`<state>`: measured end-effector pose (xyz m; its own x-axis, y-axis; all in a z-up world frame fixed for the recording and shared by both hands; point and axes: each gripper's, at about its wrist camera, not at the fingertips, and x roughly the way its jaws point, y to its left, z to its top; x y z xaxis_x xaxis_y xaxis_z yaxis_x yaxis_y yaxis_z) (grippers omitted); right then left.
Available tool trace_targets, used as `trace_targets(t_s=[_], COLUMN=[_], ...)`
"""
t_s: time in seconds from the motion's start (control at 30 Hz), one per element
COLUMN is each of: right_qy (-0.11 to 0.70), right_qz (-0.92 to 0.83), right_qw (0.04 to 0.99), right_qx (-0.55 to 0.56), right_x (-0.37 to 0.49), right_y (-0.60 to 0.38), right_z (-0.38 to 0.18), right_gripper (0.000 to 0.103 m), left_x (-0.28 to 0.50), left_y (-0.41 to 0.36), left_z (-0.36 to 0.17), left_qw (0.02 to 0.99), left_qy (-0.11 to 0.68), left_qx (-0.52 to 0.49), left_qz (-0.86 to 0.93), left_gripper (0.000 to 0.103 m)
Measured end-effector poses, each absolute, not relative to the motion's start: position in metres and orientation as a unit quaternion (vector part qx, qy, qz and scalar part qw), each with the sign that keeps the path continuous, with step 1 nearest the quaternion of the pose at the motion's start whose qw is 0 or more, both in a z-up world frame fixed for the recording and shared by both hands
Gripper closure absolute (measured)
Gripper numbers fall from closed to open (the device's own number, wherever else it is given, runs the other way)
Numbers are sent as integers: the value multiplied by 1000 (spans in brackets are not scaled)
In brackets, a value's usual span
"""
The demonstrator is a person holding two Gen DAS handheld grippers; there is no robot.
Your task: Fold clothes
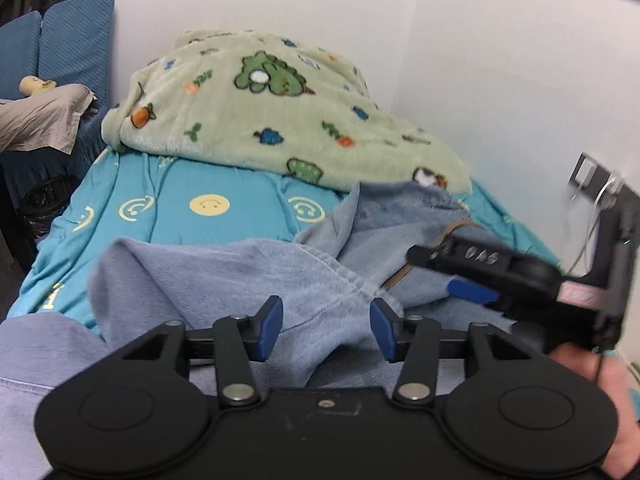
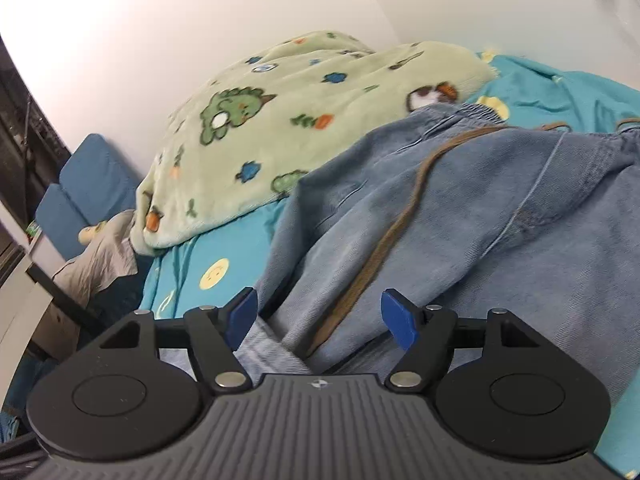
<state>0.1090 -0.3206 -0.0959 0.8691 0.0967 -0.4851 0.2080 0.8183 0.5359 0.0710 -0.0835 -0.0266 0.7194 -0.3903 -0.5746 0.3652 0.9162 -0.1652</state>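
Note:
Light blue denim trousers [image 1: 240, 276] lie crumpled on the bed, a brown cord [image 2: 384, 248] running along their waist. In the left wrist view my left gripper [image 1: 326, 328] hovers just over a raised fold of the denim. Its blue pads [image 1: 271, 326] stand apart and press on nothing. My right gripper [image 2: 320, 314] is open too, low over the trousers [image 2: 500, 220] by the cord, with denim showing behind the gap. From the left wrist view it [image 1: 440, 270] reaches in from the right over the waistband, held by a hand [image 1: 608, 392].
A green fleece blanket [image 1: 264, 112] with dinosaur prints is heaped at the head of the bed, touching the trousers' far edge. The teal smiley sheet [image 1: 208, 208] shows between. A blue seat [image 1: 76, 44] with grey cloth [image 1: 44, 116] stands left. A wall socket [image 1: 592, 180] with cables is right.

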Motion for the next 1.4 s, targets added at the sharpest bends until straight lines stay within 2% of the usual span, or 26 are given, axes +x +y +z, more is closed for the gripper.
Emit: trace_targets(t_s=[0.2, 0.43, 0.67, 0.77, 0.97, 1.03, 1.1, 1.13, 1.2, 1.23, 1.27, 1.3, 1.4], right_qy=[254, 260, 249, 241, 277, 278, 285, 288, 290, 291, 292, 293, 277], right_qz=[-3, 23, 79, 109, 138, 143, 146, 146, 141, 139, 138, 134, 121], right_qw=[931, 926, 910, 908, 907, 908, 902, 899, 895, 892, 889, 887, 888], right_qx=[262, 274, 323, 324, 286, 280, 289, 296, 309, 317, 325, 332, 347], right_x=[111, 113, 114, 115, 127, 128, 131, 132, 133, 133, 133, 132, 124], right_y=[-295, -290, -285, -277, -254, -253, -256, -258, -263, -266, -269, -272, -280], right_z=[-94, -94, -95, -94, -105, -108, -110, -111, -113, -113, -113, -113, -105], right_gripper=[31, 30, 20, 12, 13, 21, 41, 45, 69, 77, 92, 100, 103], left_x=[73, 86, 90, 92, 93, 93, 93, 93, 94, 95, 96, 97, 97], left_y=[-63, -45, -28, -20, -8, -3, 3, 7, 14, 18, 22, 25, 34], left_z=[-23, -21, -35, -39, -37, -35, -34, -33, -33, -33, -34, -35, -36], left_qw=[937, 945, 947, 946, 948, 949, 948, 948, 946, 945, 943, 940, 935], left_qy=[307, 300, 298, 301, 294, 290, 285, 283, 279, 278, 279, 280, 285], left_qx=[-22, -30, -54, -69, -93, -106, -125, -134, -155, -165, -177, -187, -208], left_qz=[-165, -126, -103, -95, -76, -69, -65, -62, -55, -52, -49, -46, -41], left_gripper=[54, 53, 51, 51, 51, 51, 51, 50, 50, 50, 50, 50, 50])
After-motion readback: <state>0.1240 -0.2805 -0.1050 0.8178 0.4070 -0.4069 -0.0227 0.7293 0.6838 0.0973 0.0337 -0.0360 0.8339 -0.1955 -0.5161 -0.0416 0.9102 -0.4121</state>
